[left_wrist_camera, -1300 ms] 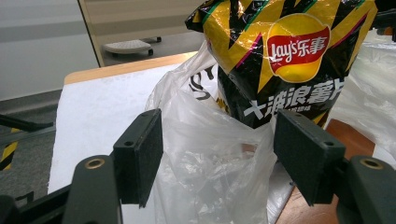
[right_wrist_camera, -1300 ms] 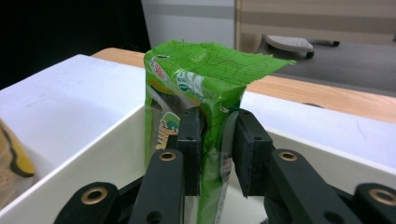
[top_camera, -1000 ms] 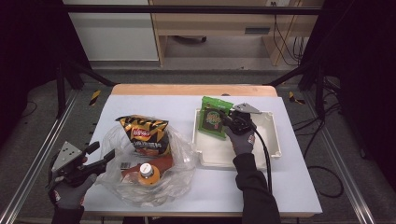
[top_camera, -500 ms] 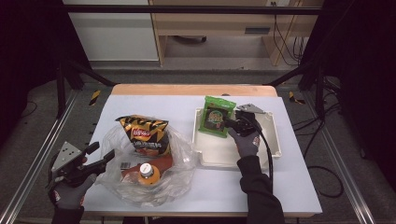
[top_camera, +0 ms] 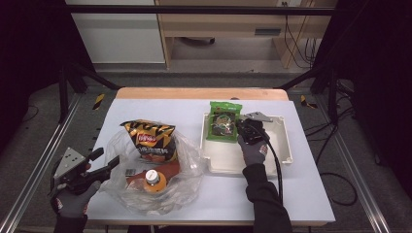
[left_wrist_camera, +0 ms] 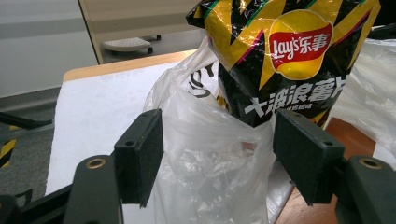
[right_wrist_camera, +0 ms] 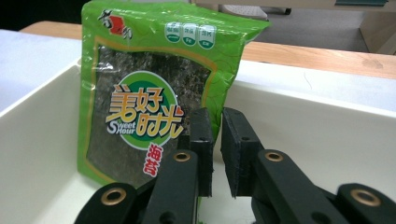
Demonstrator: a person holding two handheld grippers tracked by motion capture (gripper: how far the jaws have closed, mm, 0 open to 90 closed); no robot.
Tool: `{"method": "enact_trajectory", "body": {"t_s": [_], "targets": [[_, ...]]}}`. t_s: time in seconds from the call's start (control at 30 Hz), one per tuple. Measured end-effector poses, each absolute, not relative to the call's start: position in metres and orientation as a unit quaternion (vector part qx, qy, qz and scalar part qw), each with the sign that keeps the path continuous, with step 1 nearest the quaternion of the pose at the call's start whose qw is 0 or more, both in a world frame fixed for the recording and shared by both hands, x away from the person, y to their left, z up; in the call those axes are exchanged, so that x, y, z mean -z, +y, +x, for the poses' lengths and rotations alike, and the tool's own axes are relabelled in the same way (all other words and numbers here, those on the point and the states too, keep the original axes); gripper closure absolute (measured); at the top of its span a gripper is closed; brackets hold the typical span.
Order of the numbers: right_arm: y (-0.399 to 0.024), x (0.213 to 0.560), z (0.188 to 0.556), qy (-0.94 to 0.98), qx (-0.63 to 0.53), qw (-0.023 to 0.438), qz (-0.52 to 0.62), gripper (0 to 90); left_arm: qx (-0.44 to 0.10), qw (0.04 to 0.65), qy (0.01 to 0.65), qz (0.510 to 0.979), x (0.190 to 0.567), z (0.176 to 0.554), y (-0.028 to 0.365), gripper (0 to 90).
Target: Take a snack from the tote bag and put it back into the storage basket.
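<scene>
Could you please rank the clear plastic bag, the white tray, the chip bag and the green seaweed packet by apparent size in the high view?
1. clear plastic bag, about level with the white tray, so that order is unsure
2. chip bag
3. green seaweed packet

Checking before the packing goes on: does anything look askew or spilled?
Nothing spilled. The seaweed pack stands propped on the tray edge rather than lying flat, and the chip bag sticks out of the plastic bag.

"Lay's乐事" on the chip bag (left_wrist_camera: 285,60); "美好时光 Sweet Hour 海苔" on the green seaweed packet (right_wrist_camera: 149,93).
</scene>
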State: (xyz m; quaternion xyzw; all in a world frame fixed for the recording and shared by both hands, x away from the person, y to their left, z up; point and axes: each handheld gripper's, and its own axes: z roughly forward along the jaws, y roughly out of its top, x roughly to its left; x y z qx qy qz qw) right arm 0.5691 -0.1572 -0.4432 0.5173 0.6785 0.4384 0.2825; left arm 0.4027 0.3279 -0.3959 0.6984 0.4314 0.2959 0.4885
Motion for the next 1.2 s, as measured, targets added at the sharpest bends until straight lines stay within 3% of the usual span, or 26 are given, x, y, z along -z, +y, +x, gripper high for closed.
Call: {"method": "enact_trajectory", "body": {"t_s": [0.23, 0.5, 0.63, 0.77, 1.07, 1.2], "targets": [[-0.154, 0.447, 0.573, 0.677, -0.453, 0.282, 0.507, 81.7, -0.296, 0.489, 0.431, 0.698, 0.396, 0.403, 0.328, 32.9], [-0.156, 0.448, 0.574, 0.681, -0.451, 0.275, 0.508, 67.2, -0.295, 0.49, 0.431, 0.698, 0.396, 0.403, 0.328, 32.9], [-0.16, 0.436, 0.565, 0.673, -0.465, 0.283, 0.501, 54.0, -0.295, 0.49, 0.432, 0.697, 0.396, 0.402, 0.328, 32.9], [-0.161, 0.417, 0.549, 0.669, -0.488, 0.29, 0.479, 47.2, -0.297, 0.489, 0.43, 0.698, 0.395, 0.402, 0.327, 33.5], [-0.145, 0.382, 0.508, 0.675, -0.539, 0.274, 0.423, 35.2, -0.298, 0.49, 0.425, 0.7, 0.393, 0.401, 0.325, 35.1], [-0.132, 0.368, 0.494, 0.681, -0.557, 0.261, 0.398, 33.8, -0.299, 0.492, 0.425, 0.699, 0.392, 0.4, 0.326, 35.4]]}}
